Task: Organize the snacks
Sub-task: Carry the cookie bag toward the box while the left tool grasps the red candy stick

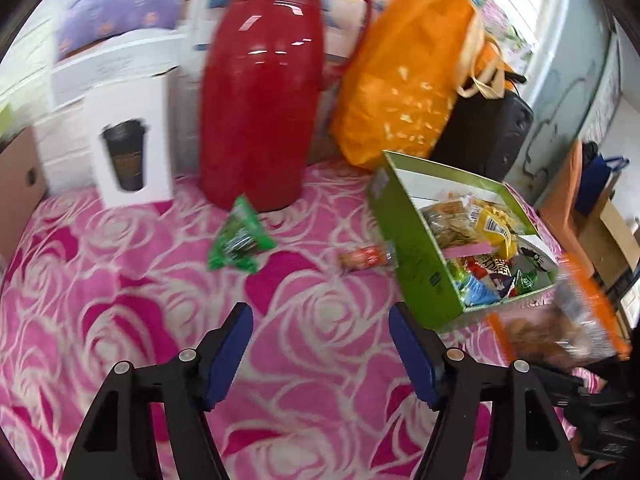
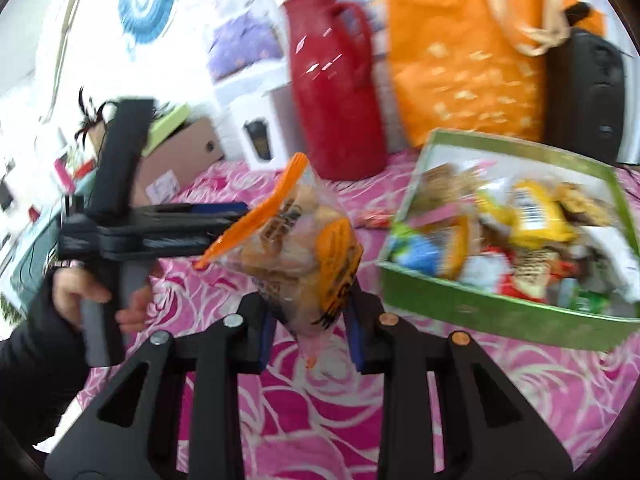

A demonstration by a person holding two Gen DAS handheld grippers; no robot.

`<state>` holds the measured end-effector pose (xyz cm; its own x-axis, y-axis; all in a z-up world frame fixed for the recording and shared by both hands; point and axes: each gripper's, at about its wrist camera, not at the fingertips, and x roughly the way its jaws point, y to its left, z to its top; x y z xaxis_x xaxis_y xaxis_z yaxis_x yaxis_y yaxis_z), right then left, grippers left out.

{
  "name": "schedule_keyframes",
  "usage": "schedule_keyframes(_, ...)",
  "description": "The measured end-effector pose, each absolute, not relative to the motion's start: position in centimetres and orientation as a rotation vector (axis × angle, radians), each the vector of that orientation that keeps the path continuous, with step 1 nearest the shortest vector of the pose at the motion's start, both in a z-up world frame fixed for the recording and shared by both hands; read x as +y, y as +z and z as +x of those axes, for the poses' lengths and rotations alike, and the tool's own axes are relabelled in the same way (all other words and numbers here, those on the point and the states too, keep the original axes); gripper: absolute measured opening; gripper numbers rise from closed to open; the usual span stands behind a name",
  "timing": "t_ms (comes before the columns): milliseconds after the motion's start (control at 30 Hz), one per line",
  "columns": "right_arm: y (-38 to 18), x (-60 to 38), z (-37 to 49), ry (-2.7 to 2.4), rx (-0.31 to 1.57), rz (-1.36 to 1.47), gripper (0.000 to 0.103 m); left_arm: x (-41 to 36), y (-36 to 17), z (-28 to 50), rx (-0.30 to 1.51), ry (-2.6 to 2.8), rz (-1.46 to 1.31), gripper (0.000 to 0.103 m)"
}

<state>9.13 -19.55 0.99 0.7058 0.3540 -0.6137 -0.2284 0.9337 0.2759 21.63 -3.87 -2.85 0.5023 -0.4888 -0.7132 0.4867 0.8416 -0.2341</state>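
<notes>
A green box (image 1: 416, 252) (image 2: 496, 312) filled with several snack packets sits on the pink rose cloth. My right gripper (image 2: 312, 320) is shut on a clear orange-edged bag of pastries (image 2: 298, 240), held above the cloth left of the box; the bag also shows blurred in the left wrist view (image 1: 560, 320). My left gripper (image 1: 322, 344) is open and empty over the cloth; it shows in the right wrist view (image 2: 224, 216). A green snack packet (image 1: 238, 236) and a small red packet (image 1: 364, 258) (image 2: 374, 216) lie loose on the cloth.
A red thermos jug (image 1: 264, 92) (image 2: 336, 92), an orange bag (image 1: 404, 64) (image 2: 468, 48), a black case (image 1: 488, 136) and a white cup carton (image 1: 128, 144) stand along the back. A cardboard box (image 2: 180, 160) is at the left.
</notes>
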Motion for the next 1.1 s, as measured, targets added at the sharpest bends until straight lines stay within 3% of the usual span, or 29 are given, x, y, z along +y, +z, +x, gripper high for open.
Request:
schedule_keyframes(200, 2.3, -23.7, 7.9, 0.192, 0.678, 0.176, 0.032, -10.1, -3.4, 24.5, 0.846, -0.652, 0.103, 0.07)
schedule_keyframes(267, 1.9, -25.2, 7.7, 0.157, 0.686, 0.206, 0.032, -11.4, -3.8, 25.5, 0.857, -0.673, 0.126, 0.06)
schedule_keyframes(400, 0.9, -27.6, 7.2, 0.104, 0.705, 0.253, 0.032, -13.8, -5.4, 27.6, 0.891, -0.731, 0.164, 0.054)
schedule_keyframes(500, 0.1, -28.9, 7.0, 0.081, 0.719, 0.288, 0.032, -14.1, -7.0, 28.5, 0.954, -0.794, 0.131, 0.033)
schedule_keyframes(533, -0.1, -29.2, 6.9, 0.079, 0.72, 0.3, 0.032, -13.9, -7.3, 28.7, 0.977, -0.796, 0.11, 0.017)
schedule_keyframes(567, -0.3, -29.4, 7.0, 0.075, 0.722, 0.307, 0.032, -13.7, -7.8, 28.6, 0.99, -0.788, 0.12, 0.014)
schedule_keyframes(800, -0.8, -29.5, 6.8, 0.075, 0.734, 0.32, 0.032, -13.4, -7.4, 26.0, 0.949, -0.767, 0.195, 0.018)
schedule_keyframes(900, -0.8, -29.6, 6.7, 0.076, 0.733, 0.329, 0.032, -13.4, -7.4, 25.3, 0.948, -0.743, 0.236, 0.044)
schedule_keyframes(933, -0.8, -29.5, 6.6, 0.073, 0.732, 0.331, 0.032, -13.3, -7.7, 25.3, 0.953, -0.728, 0.246, 0.046)
schedule_keyframes(1033, -0.8, -29.5, 6.4, 0.068, 0.732, 0.334, 0.032, -12.9, -8.7, 25.4, 0.981, -0.71, 0.266, 0.043)
schedule_keyframes(1067, -0.8, -29.5, 6.4, 0.064, 0.736, 0.335, 0.032, -13.0, -8.7, 25.2, 0.967, -0.697, 0.271, 0.037)
schedule_keyframes(1100, -0.8, -29.6, 6.2, 0.06, 0.737, 0.337, 0.032, -12.8, -8.6, 25.2, 0.972, -0.671, 0.269, 0.02)
